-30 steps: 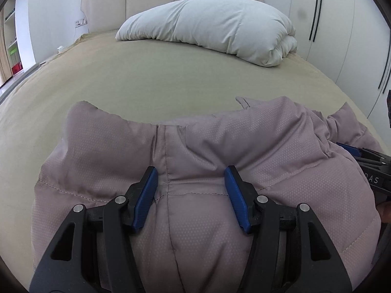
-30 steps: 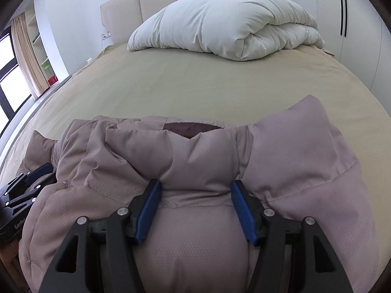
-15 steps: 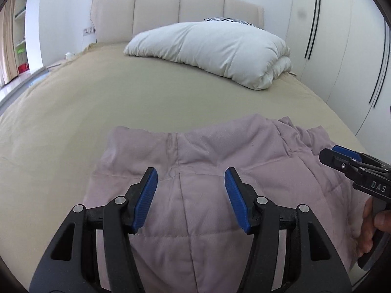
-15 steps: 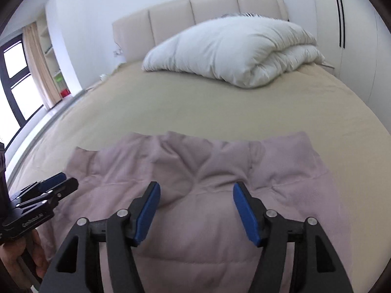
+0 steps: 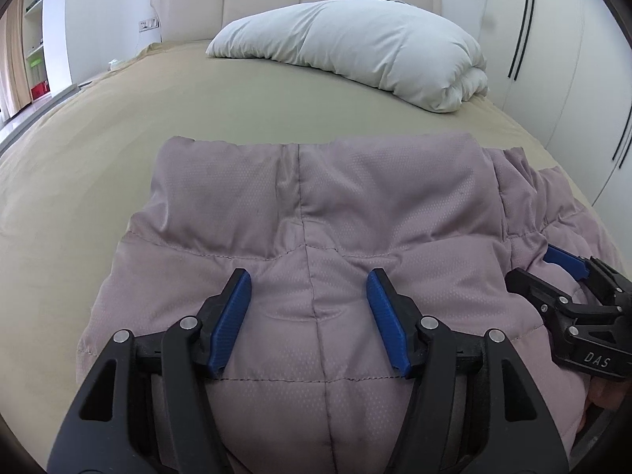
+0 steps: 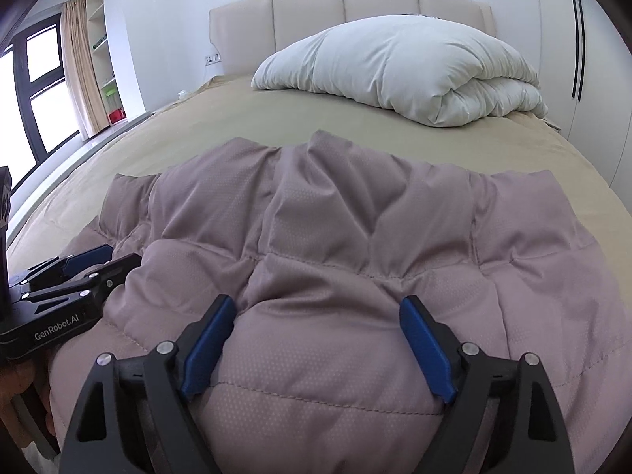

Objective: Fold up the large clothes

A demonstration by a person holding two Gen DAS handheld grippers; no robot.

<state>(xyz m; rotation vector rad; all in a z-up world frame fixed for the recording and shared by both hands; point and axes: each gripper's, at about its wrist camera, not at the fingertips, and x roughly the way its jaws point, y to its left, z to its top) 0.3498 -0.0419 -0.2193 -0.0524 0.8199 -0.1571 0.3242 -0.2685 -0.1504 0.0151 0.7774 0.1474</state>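
Observation:
A mauve quilted puffer jacket [image 5: 316, 205] lies folded on the beige bed; it also shows in the right wrist view [image 6: 355, 237]. My left gripper [image 5: 308, 300] is open, its blue pads down on the jacket's near left part. My right gripper [image 6: 316, 324] is open, pressed onto the jacket's near right part. Each gripper shows in the other's view: the right one [image 5: 568, 276] at the right edge, the left one [image 6: 79, 264] at the left edge. Neither holds cloth that I can see.
A folded white duvet [image 5: 355, 47] lies at the head of the bed [image 5: 197, 110] by the padded headboard [image 6: 347, 4]. White wardrobe doors [image 5: 553, 39] stand on the right. A window and shelves [image 6: 59, 79] are on the left.
Both grippers were lifted back from the jacket half a second ago and have now come down close onto it again. The jacket lies flatter than one second ago.

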